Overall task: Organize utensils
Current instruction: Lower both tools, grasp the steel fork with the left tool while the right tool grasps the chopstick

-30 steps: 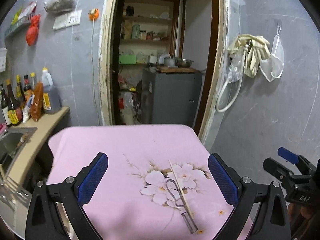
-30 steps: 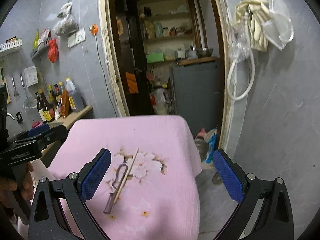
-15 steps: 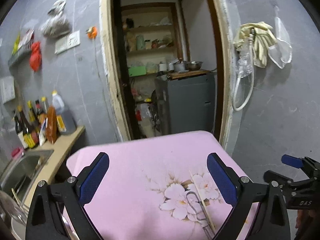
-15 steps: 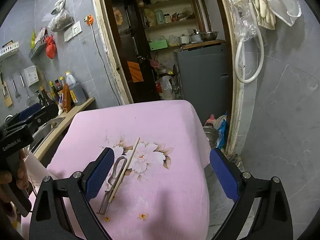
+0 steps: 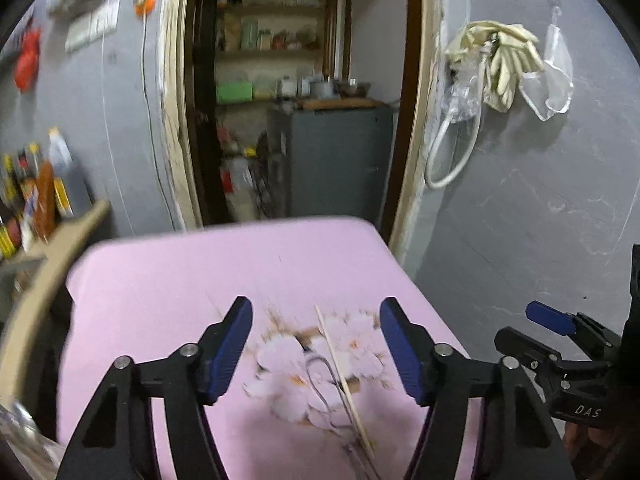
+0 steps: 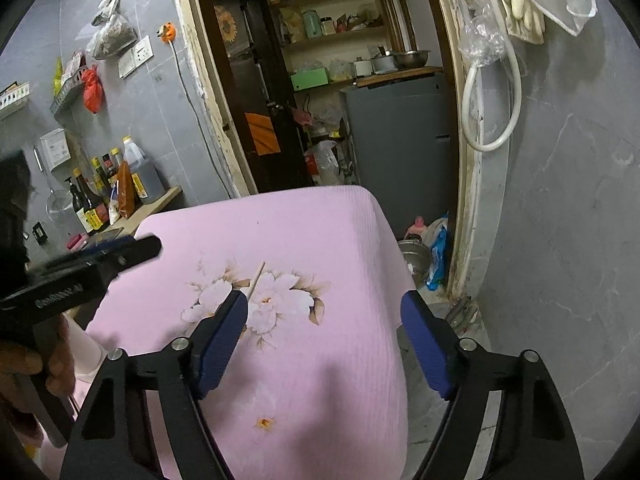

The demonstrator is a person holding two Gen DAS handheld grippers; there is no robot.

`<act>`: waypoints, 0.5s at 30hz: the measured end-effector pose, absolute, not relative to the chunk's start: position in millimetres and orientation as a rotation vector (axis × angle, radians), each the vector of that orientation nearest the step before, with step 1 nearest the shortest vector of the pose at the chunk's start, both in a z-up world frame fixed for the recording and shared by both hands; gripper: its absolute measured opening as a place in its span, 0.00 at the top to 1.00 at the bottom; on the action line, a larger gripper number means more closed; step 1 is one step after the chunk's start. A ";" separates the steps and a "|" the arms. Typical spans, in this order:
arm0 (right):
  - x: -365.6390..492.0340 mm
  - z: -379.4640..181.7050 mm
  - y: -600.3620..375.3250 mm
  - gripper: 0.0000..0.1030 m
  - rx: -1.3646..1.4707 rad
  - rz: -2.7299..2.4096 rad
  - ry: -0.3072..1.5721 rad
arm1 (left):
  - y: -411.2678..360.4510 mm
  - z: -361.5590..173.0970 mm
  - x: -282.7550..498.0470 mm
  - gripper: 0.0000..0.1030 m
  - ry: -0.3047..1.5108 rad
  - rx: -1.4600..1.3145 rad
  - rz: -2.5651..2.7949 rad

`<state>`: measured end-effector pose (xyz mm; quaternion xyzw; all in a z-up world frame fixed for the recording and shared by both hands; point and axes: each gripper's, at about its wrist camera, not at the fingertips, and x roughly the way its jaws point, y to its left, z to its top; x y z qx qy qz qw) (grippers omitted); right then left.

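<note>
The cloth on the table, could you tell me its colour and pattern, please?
Pink cloth with white flowers; clearest in the right wrist view.

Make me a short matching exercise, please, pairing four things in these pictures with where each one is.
Things:
1. wooden chopstick
2. pale rubber gloves
3. sauce bottles
4. metal bowl

Places:
A. on top of the grey cabinet beyond the doorway
B. on the counter at the left
C. hanging on the grey wall at the right
D. lying on the flower print of the pink cloth

Pairs: 1-D, 2-C, 3-B, 4-A
</note>
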<state>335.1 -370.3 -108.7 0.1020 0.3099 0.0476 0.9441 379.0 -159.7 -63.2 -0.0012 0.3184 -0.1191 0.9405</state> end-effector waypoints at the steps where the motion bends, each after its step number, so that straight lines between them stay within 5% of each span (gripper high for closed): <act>1: 335.7 -110.3 -370.2 0.31 0.210 0.099 0.634 | -158.1 -69.6 382.8 0.43 0.677 -0.023 -0.245; 15: 372.3 -151.5 -338.1 0.56 0.216 0.239 0.787 | -135.8 -147.0 415.6 0.70 0.979 -0.228 -0.262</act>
